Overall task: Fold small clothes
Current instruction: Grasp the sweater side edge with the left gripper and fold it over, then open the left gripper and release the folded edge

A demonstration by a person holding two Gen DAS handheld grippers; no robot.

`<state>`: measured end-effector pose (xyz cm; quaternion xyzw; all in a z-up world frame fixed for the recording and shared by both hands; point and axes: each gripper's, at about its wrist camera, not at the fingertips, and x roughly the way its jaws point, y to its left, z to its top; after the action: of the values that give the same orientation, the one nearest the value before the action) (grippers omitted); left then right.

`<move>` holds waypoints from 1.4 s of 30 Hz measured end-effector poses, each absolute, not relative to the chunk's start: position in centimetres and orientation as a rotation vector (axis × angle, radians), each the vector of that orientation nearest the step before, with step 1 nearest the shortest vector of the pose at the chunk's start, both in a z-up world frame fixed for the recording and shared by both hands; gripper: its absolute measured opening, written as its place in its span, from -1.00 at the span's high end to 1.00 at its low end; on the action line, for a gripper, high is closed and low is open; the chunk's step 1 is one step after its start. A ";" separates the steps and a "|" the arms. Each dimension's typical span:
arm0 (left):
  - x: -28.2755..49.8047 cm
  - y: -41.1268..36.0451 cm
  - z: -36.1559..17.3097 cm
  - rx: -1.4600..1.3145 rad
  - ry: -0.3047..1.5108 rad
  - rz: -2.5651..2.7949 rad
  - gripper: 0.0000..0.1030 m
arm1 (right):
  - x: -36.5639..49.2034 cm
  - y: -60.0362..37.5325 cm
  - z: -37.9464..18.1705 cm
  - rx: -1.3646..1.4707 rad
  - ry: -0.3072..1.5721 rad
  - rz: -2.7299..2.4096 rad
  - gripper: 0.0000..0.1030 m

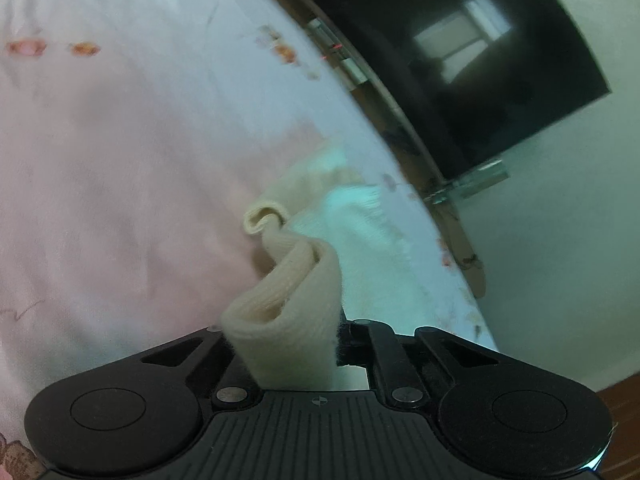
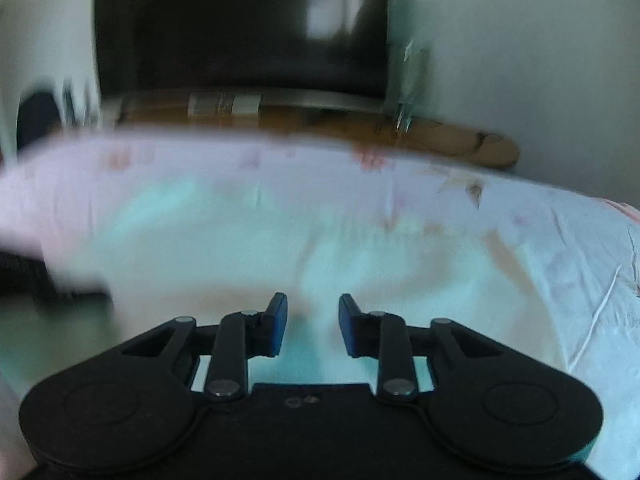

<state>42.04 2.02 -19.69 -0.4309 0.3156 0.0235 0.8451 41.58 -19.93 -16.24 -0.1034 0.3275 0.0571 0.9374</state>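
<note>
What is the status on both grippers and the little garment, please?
Left gripper shut on cream knit garment, its rest lying on the bedsheet. Right gripper open, empty. Nothing in the way.

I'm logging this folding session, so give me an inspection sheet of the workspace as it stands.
Surface: pale pink floral bedsheet, wrinkled.
Job's things: cream ribbed knit sock, bunched, one end lifted, the rest lying on the sheet.
Clutter: nothing seen.
Grippers: left gripper shut on the sock; right gripper open, nothing between its blue pads, above the sheet.
Cables: nothing seen.
Surroundings: dark television screen on a pale wall; wooden stand below.
</note>
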 end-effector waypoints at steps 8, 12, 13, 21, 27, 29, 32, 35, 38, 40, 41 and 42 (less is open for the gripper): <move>41.9 -3.0 -15.0 -0.655 0.580 -0.167 0.84 | 41.2 -22.3 -14.8 -0.032 0.650 0.103 0.45; 41.9 -7.5 -14.5 -0.549 0.616 -0.293 0.84 | 40.1 -25.9 -14.0 0.105 0.646 0.089 0.45; 41.9 -9.0 -14.7 -0.521 0.632 -0.325 0.84 | 39.9 -26.7 -13.8 0.127 0.645 0.080 0.45; 41.1 -18.3 -15.8 -0.262 0.765 -0.420 0.83 | 36.8 -34.5 -13.8 0.286 0.632 -0.018 0.40; 38.7 -22.1 -13.1 -0.027 0.715 -0.451 -0.03 | 35.9 -37.7 -13.1 0.421 0.630 0.008 0.33; 36.9 -22.8 -12.5 0.038 0.674 -0.476 -0.10 | 35.7 -38.1 -12.6 0.435 0.623 0.011 0.26; 36.0 -23.1 -11.3 0.073 0.687 -0.511 -0.10 | 35.6 -38.5 -12.1 0.453 0.624 0.014 0.15; 36.3 -20.7 -10.4 0.026 0.699 -0.463 -0.10 | 35.7 -38.7 -11.9 0.487 0.647 0.039 0.15; 37.7 -17.0 -10.0 -0.026 0.697 -0.358 -0.10 | 36.1 -38.3 -12.5 0.508 0.678 0.064 0.13; 39.0 -15.0 -10.2 -0.045 0.711 -0.288 -0.10 | 36.8 -37.7 -13.3 0.518 0.704 0.079 0.13; 39.6 -14.2 -10.5 -0.053 0.714 -0.256 -0.10 | 37.2 -37.3 -13.7 0.521 0.719 0.088 0.13; 40.2 -13.7 -10.9 -0.067 0.715 -0.231 -0.10 | 37.6 -36.9 -14.1 0.528 0.731 0.095 0.13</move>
<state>40.24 -13.70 -10.91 -0.0327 0.3493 -0.1128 0.9296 37.57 -36.89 -14.08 0.2549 0.3533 0.0458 0.8990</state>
